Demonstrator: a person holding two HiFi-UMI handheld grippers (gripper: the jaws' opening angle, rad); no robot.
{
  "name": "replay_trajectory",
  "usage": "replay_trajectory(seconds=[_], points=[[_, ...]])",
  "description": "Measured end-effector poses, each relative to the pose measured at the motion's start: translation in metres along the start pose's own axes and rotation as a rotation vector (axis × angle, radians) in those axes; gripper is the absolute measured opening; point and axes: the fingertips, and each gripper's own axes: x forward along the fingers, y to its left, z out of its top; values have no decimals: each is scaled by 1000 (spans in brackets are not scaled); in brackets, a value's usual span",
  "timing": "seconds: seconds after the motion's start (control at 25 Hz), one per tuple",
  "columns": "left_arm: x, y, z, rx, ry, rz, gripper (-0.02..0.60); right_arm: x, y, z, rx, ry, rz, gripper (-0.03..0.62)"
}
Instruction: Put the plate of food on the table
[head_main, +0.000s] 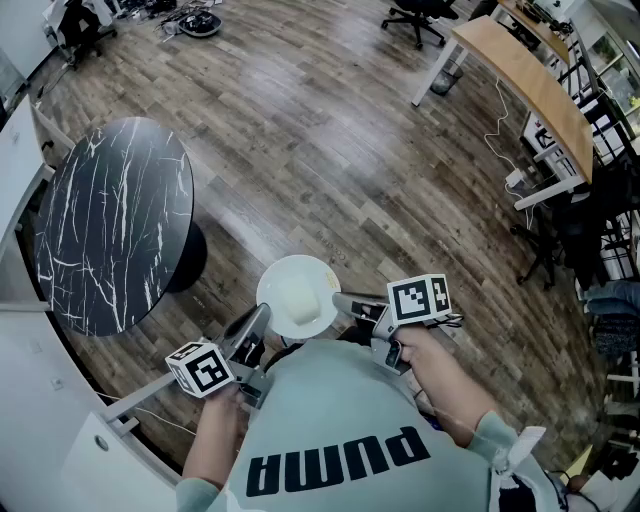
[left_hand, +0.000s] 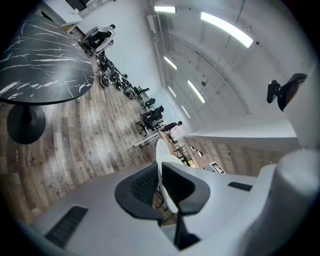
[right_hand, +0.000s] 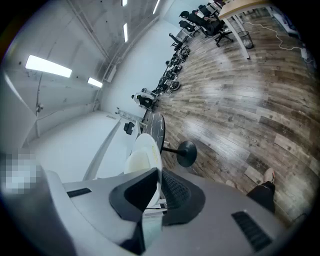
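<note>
A white plate (head_main: 297, 296) with a pale mound of food on it is held level above the wooden floor, in front of the person's chest. My left gripper (head_main: 262, 322) is shut on the plate's near-left rim (left_hand: 163, 170), and my right gripper (head_main: 345, 303) is shut on its right rim (right_hand: 150, 165). The round black marble table (head_main: 110, 222) stands to the left, apart from the plate. It also shows in the left gripper view as the black table top (left_hand: 40, 60) at upper left.
A white counter edge (head_main: 40, 400) runs along the lower left, close to the table. A wooden desk (head_main: 525, 80) with office chairs (head_main: 420, 15) stands at the far right, with cables and metal stands (head_main: 560, 220) beside it. Bare plank floor (head_main: 330, 130) lies ahead.
</note>
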Motion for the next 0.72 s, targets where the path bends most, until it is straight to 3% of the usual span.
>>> replay_trajectory(seconds=[0.2,0.72], points=[[-29,13,17,9,-26,-1,29,27,22,-7,-24,25,-7,29],[-65,41,37,-76,-171,75,28,81,45,4,-99,176,10,29]])
